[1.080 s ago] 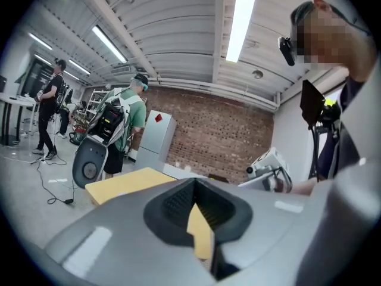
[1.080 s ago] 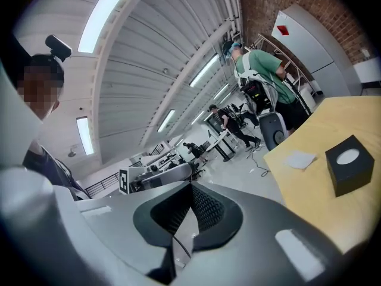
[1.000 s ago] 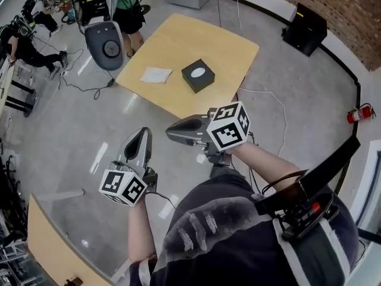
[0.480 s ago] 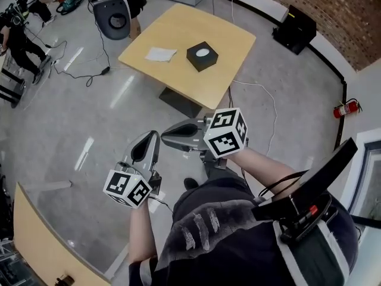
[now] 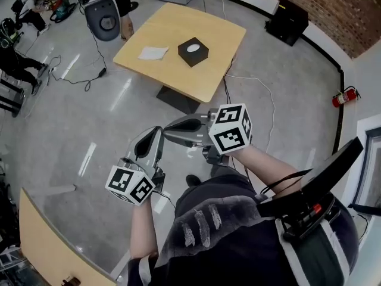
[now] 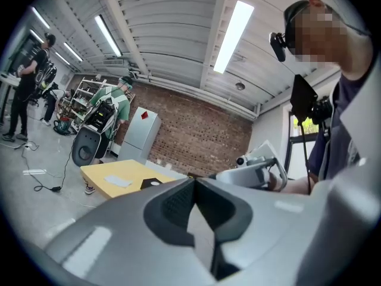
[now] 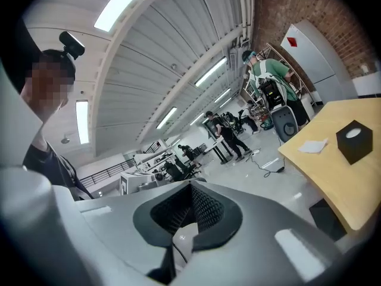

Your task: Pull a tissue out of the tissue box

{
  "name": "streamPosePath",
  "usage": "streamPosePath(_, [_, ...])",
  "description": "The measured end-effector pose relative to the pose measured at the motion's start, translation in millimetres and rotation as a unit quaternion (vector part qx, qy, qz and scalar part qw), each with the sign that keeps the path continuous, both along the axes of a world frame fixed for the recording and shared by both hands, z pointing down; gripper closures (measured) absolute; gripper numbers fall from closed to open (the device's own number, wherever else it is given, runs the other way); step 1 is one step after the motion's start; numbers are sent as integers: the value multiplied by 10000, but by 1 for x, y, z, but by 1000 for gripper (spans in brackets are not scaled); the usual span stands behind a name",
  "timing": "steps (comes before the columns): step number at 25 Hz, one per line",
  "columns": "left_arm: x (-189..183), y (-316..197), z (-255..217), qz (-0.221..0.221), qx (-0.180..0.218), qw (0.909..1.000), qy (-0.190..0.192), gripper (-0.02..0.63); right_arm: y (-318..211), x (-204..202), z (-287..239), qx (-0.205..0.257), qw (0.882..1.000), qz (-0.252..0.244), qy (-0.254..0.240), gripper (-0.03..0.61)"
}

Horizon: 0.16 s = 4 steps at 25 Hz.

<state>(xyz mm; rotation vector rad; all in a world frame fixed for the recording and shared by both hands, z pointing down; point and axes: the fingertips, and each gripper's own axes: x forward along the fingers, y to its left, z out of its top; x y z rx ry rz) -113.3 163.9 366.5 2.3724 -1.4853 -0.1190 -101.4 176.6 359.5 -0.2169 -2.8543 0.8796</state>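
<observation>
A black tissue box (image 5: 193, 51) with a white tissue in its top opening stands on the light wooden table (image 5: 208, 76), far ahead of me. A loose white tissue sheet (image 5: 153, 53) lies to its left. My left gripper (image 5: 158, 130) and right gripper (image 5: 168, 128) hang side by side over the grey floor, well short of the table. Both are shut with nothing between the jaws. The left gripper view shows its closed tips (image 6: 194, 180), the box (image 6: 153, 183) and the right gripper (image 6: 250, 170). In the right gripper view the closed tips (image 7: 191, 185) sit left of the box (image 7: 355, 140).
A grey round-faced machine (image 5: 102, 19) stands at the table's far left, with cables trailing over the floor. A black case (image 5: 286, 19) lies near the brick wall, and a fire extinguisher (image 5: 342, 97) stands at right. Another wooden tabletop (image 5: 41, 243) is at bottom left. People stand far left.
The table and box have drifted up and slightly left in the head view. Both grippers stay shut in front of my body, and the left one has edged nearer the right.
</observation>
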Motion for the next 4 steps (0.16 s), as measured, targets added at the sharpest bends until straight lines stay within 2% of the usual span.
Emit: streamPosePath(4, [14,0,-14,-31,174,9998,-17,611,11,17,-10,56,9999,-61,-106,581])
